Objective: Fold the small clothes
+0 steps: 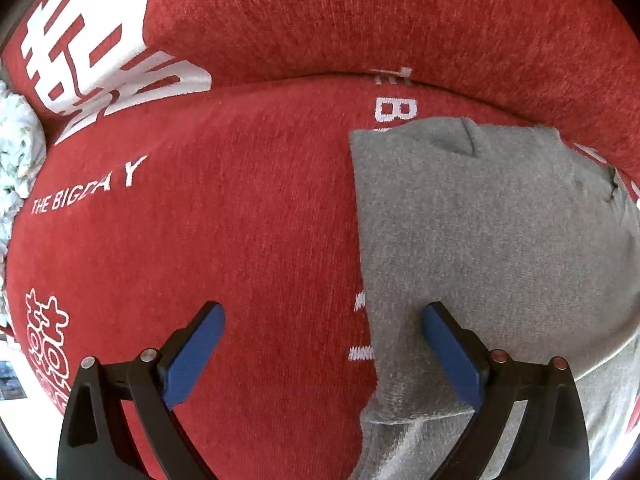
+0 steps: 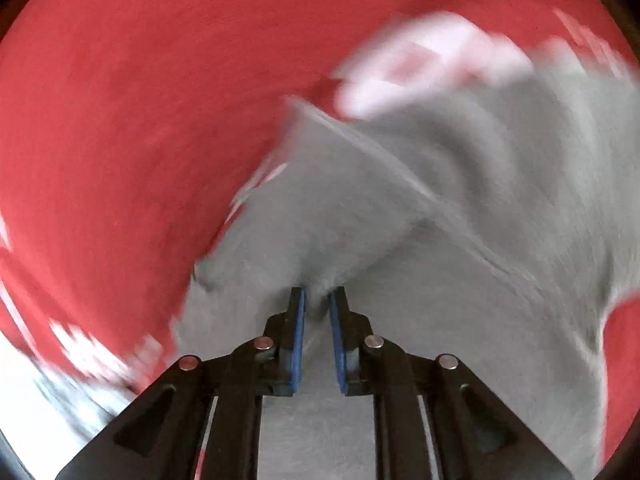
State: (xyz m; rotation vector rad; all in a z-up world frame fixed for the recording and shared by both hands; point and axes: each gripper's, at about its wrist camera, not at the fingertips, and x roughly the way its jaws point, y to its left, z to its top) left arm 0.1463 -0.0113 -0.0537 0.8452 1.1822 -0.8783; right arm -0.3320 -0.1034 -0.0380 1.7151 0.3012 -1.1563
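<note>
A grey knit garment (image 1: 480, 220) lies flat on a red cloth (image 1: 240, 240) printed with white letters, filling the right half of the left wrist view. My left gripper (image 1: 323, 308) hangs open and wide over the garment's left edge, its right finger (image 1: 448, 344) above the grey fabric and its left finger above bare red cloth. In the blurred right wrist view the grey garment (image 2: 440, 200) is folded over itself, and a pucker of it sits pinched between the narrow blue pads of my right gripper (image 2: 318, 294).
The red cloth (image 2: 120, 120) covers the whole surface. Behind the garment it rises into a rounded fold or cushion (image 1: 360, 20). A crumpled white and pale green fabric (image 1: 16, 152) lies at the far left edge.
</note>
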